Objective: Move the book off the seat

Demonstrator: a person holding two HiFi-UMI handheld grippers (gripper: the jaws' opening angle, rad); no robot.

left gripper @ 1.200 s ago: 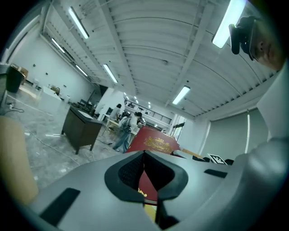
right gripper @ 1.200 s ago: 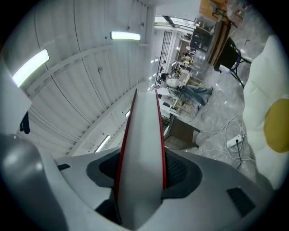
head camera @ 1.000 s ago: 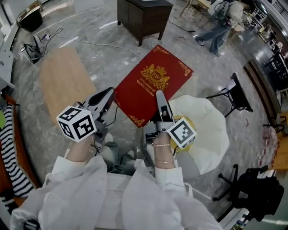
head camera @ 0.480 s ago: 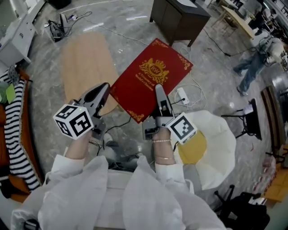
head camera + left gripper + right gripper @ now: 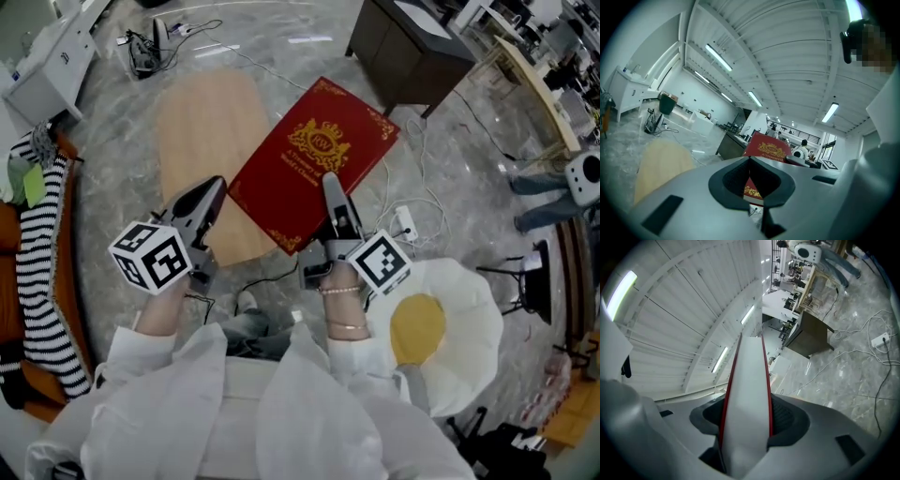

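Red and gold in the head view: hardback book [image 5: 314, 164] held off the floor, well clear of the egg-shaped seat [image 5: 469, 309] at lower right, left corner above the wooden table [image 5: 202, 131]. Long axis slanting away and rightward from the right gripper [image 5: 330, 187], clamped on the near long edge. Left gripper [image 5: 214, 192] just beside that left corner, not touching. Left gripper view: jaws together, empty, book ahead and rightward. Right gripper view: pages edge-on, pinched between the jaws.
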